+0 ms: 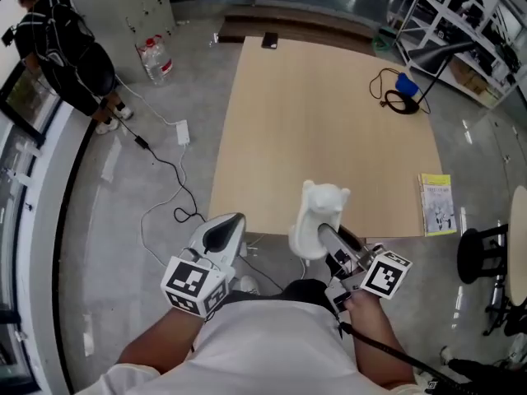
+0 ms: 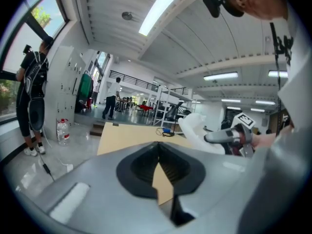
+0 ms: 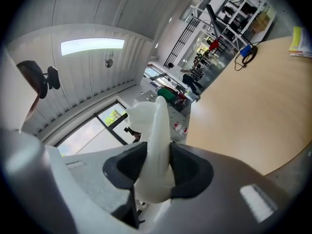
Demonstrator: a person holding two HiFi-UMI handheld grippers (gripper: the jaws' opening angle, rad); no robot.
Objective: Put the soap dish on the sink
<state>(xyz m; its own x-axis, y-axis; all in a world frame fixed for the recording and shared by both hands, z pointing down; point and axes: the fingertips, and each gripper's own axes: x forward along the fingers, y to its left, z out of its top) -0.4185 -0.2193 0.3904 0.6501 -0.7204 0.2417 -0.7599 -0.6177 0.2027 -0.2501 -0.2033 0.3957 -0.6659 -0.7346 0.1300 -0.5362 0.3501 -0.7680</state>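
The soap dish [image 1: 317, 212] is a white, animal-shaped plastic piece. It stands on edge between the jaws of my right gripper [image 1: 328, 235], which is shut on it just above the near edge of the wooden table [image 1: 329, 122]. In the right gripper view the soap dish [image 3: 154, 145] fills the gap between the black pads [image 3: 124, 172]. My left gripper [image 1: 233, 220] hovers left of it, off the table's near left corner, shut with nothing in it. In the left gripper view its pads [image 2: 141, 167] meet, and the soap dish [image 2: 197, 130] shows at the right. No sink is in view.
A yellow booklet [image 1: 436, 202] lies at the table's right edge. A black cable with a blue object [image 1: 402, 91] and a dark flat item [image 1: 269, 40] lie at the far end. A person [image 1: 66, 52], a water bottle [image 1: 155, 60] and floor cables [image 1: 165, 171] are at the left, a black stool [image 1: 482, 253] at the right.
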